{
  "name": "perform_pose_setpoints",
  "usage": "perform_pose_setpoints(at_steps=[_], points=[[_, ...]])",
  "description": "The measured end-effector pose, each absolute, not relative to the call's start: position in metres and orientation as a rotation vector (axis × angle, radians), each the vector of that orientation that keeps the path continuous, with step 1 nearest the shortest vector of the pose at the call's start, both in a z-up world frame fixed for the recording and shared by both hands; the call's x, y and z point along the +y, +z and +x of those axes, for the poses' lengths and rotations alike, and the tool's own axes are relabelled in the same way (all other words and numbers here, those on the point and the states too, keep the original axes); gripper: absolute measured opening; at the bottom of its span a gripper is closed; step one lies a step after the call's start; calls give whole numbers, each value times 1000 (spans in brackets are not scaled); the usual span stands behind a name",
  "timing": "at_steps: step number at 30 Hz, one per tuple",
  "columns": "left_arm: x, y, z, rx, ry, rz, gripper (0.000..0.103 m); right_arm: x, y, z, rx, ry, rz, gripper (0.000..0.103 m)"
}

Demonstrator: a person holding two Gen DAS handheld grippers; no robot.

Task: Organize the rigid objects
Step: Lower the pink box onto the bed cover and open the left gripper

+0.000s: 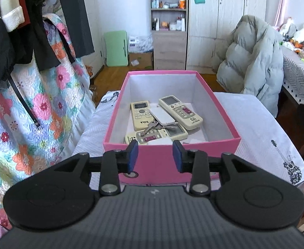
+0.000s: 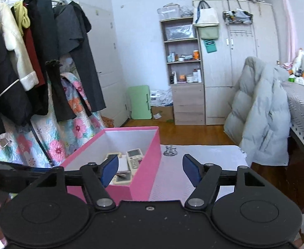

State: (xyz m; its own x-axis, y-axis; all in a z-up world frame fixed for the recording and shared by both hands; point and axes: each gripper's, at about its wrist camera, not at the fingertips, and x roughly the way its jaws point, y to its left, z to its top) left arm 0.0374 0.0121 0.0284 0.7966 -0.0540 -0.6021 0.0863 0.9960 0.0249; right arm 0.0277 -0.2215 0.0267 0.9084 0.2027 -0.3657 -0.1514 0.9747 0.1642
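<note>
A pink box (image 1: 170,155) with a white inside stands on a white cloth-covered table (image 1: 255,124). In it lie three cream remote controls (image 1: 139,116), a white flat case (image 1: 162,116) and a bunch of keys (image 1: 152,127). My left gripper (image 1: 155,155) is open and empty, just in front of the box's near wall. My right gripper (image 2: 150,171) is open and empty, above the box's right front corner. The box (image 2: 145,166) and the remotes (image 2: 134,157) also show in the right wrist view.
A clothes rack with dark coats and a floral quilt (image 1: 37,103) hangs at the left. A grey puffer jacket (image 1: 253,58) drapes over a chair at the right. A shelf unit (image 1: 168,25) and wardrobe stand at the far wall.
</note>
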Motion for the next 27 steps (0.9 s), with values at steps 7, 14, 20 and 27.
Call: perform_pose_setpoints(at_steps=[7,14,20,27], points=[[15,15,26,641,-73,42,46,-220,17,8,326,138,102,103],[16,12,21,641,-72,45,56,-220,10,5,375,100,116,103],[13,14,22,669,-58,67,65,-219,9,4,420,94,114,103],[14,18,21,678,-61,61,68,-216,12,2,463,76,120,103]])
